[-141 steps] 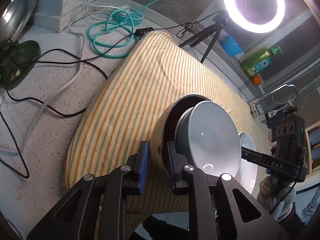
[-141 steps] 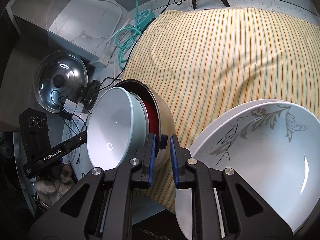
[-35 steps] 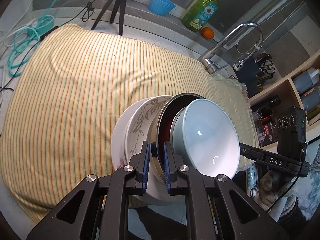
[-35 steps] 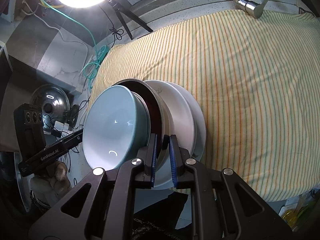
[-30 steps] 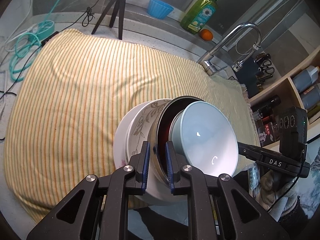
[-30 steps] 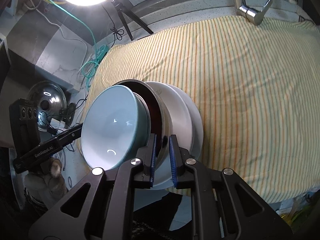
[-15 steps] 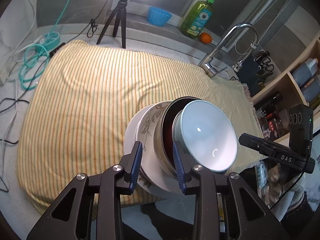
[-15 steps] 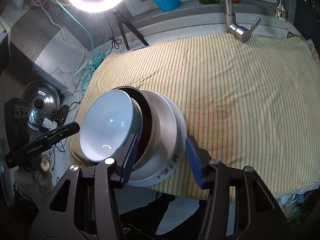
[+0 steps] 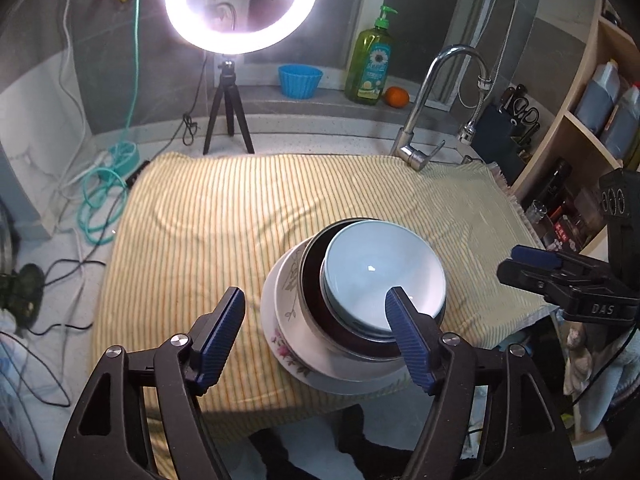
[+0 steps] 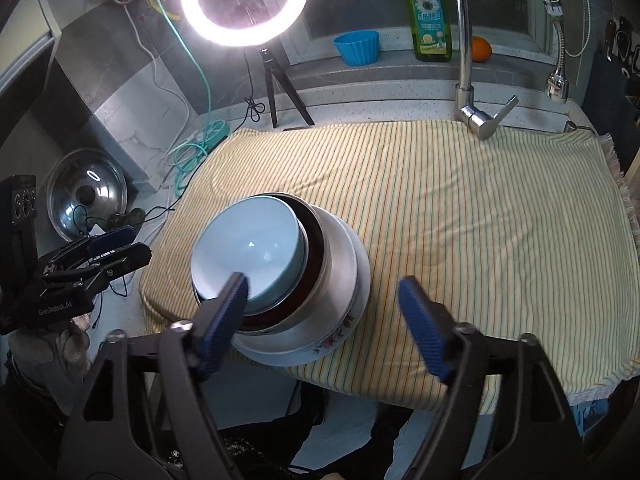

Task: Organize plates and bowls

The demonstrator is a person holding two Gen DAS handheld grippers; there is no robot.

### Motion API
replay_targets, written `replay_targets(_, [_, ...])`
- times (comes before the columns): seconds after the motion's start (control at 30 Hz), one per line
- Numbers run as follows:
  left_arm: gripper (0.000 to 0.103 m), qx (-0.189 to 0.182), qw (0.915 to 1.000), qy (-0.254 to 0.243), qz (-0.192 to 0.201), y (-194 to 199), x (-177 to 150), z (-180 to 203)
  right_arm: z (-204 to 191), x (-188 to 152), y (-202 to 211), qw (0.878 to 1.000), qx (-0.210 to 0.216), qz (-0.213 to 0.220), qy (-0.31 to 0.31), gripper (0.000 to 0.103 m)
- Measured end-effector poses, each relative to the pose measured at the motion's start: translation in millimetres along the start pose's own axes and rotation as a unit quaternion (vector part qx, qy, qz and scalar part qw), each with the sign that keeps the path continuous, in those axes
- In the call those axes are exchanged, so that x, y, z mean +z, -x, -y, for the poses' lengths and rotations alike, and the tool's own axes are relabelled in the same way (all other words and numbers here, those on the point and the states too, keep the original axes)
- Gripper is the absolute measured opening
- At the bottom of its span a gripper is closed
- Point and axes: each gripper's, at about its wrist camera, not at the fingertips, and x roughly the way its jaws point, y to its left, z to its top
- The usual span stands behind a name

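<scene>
A pale blue bowl (image 9: pixel 384 276) sits nested in a metal bowl (image 9: pixel 314 300) with a dark red inside. Both rest on stacked white floral plates (image 9: pixel 284 312) near the front edge of the striped cloth (image 9: pixel 200 232). My left gripper (image 9: pixel 315 294) hovers above the stack's left side, jaws opening, touching nothing. My right gripper (image 10: pixel 323 282) hovers over the stack's right side, above the blue bowl (image 10: pixel 244 248) and plates (image 10: pixel 352 264), jaws opening and empty. Each wrist view shows the other gripper beside the stack.
A ring light on a tripod (image 9: pixel 228 112) stands behind the cloth. A tap (image 10: pixel 464 80), a green soap bottle (image 10: pixel 428 20), a blue cup (image 10: pixel 356 48) and an orange (image 10: pixel 480 48) are at the back. Cables (image 9: pixel 104 200) and a pot lid (image 10: pixel 86 192) lie left; shelves (image 9: pixel 580 128) stand right.
Both grippers let go of the metal bowl's rim, spread wide and lifted back from the stack. The stack stays where it was set on the plates.
</scene>
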Motion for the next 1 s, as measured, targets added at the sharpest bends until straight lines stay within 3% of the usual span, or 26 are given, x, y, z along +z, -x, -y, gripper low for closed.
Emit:
replay_targets(0.4, [0.073,0.049,0.9985,0.000,0.023,11,0,4,-1,-7,18,0.999,-0.018,0.025,0.015,0.087])
replay_targets(1.0, [0.073,0.056,0.9981,0.008,0.024,14,0,4,3,-3,17,0.999,-0.018,0.033,-0.003,0.087])
